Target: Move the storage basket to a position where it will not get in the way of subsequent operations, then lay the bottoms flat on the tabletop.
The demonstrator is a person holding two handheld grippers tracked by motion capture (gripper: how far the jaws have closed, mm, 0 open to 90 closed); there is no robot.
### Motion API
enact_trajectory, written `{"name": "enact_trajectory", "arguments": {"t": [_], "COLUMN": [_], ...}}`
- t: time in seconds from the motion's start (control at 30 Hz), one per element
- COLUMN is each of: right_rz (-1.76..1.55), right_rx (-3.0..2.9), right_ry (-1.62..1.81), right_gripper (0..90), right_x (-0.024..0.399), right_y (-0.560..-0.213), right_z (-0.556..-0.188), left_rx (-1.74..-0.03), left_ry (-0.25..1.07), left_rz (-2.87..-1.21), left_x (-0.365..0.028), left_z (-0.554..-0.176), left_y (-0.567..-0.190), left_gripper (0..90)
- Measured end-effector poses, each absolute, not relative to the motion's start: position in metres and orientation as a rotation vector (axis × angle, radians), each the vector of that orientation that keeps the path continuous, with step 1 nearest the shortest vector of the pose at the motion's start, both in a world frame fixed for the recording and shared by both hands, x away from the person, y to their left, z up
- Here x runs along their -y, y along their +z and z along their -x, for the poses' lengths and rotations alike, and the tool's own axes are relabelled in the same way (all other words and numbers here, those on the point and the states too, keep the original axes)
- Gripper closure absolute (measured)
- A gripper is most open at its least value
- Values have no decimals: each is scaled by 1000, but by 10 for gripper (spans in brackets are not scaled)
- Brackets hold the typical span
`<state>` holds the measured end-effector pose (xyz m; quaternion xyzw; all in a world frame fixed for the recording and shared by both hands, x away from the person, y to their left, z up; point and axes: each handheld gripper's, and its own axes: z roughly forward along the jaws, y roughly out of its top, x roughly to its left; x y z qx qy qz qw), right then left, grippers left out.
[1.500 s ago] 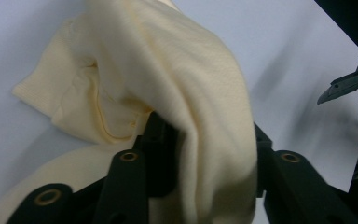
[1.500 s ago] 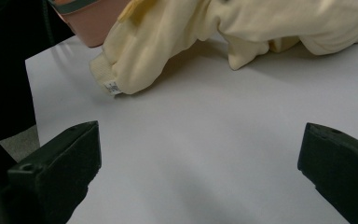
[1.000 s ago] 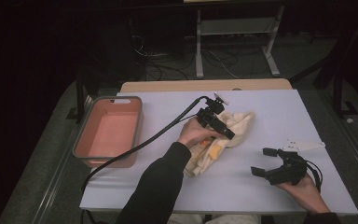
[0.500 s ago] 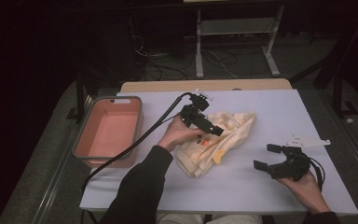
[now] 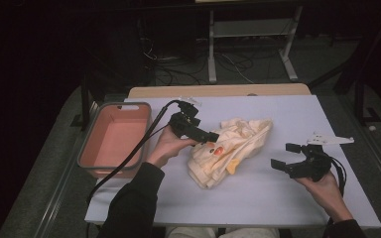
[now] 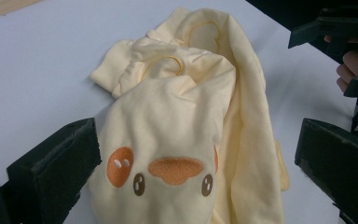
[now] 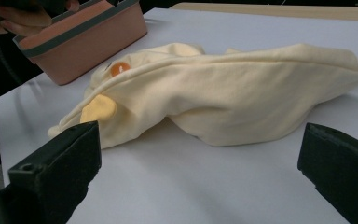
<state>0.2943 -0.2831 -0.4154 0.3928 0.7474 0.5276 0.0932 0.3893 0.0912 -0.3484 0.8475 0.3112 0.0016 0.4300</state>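
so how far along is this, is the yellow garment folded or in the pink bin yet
Nothing looks done yet: the yellow garment lies crumpled on the table, outside the pink bin. In hand: the left gripper, jaws open, hovers at its duck-face end. The right gripper waits open, apart from it. Gripping and any folding or binning remain.

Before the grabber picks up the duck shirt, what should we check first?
1. Left gripper open: ok, jaws wide apart.
2. Duck shirt between the left gripper's jaws: ok, but not yet gripped.
3. Right gripper open and apart from the shirt: ok.
4. Shirt lying flat: not ok, it is bunched and folded.
5. Pink bin empty: ok.
6. Table bare near the shirt: ok.
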Motion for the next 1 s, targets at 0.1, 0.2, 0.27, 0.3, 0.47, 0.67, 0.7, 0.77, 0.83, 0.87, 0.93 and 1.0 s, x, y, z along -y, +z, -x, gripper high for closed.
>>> {"name": "enact_trajectory", "arguments": {"t": [0.1, 0.2, 0.27, 0.3, 0.47, 0.67, 0.7, 0.77, 0.83, 0.87, 0.93, 1.0], "right_rz": [-1152, -1145, -1139, -1138, -1121, -1098, -1096, -1101, -1104, -1105, -1104, -1115], "right_rx": [-2220, -2227, -2233, -2237, -2255, -2261, -2262, -2256, -2259, -2264, -2263, -2249], "right_ry": [1565, 1565, 1560, 1558, 1555, 1551, 1548, 1548, 1540, 1527, 1525, 1534], "right_gripper": [0, 0, 0, 0, 0, 0, 0, 0, 0, 0, 0, 0], "right_x": [282, 280, 278, 277, 272, 266, 266, 265, 265, 264, 264, 266], "right_y": [-413, -412, -411, -411, -408, -402, -401, -400, -400, -400, -400, -401], "right_z": [-297, -302, -304, -305, -310, -319, -321, -327, -333, -337, -341, -346], "left_rx": [-782, -787, -791, -791, -808, -817, -814, -820, -818, -819, -817, -813], "left_ry": [10, 12, 20, 13, 17, -9, -12, -15, -10, -7, -8, -13], "left_rz": [-2101, -2085, -2082, -2075, -2071, -2076, -2076, -2073, -2091, -2100, -2104, -2107], "left_x": [-97, -103, -106, -107, -114, -117, -117, -117, -117, -116, -115, -113], "left_z": [-387, -386, -384, -384, -381, -374, -373, -372, -371, -371, -370, -370], "left_y": [-350, -353, -355, -357, -366, -381, -383, -387, -391, -392, -394, -396], "left_gripper": [0, 0, 0, 0, 0, 0, 0, 0, 0, 0, 0, 0]}}
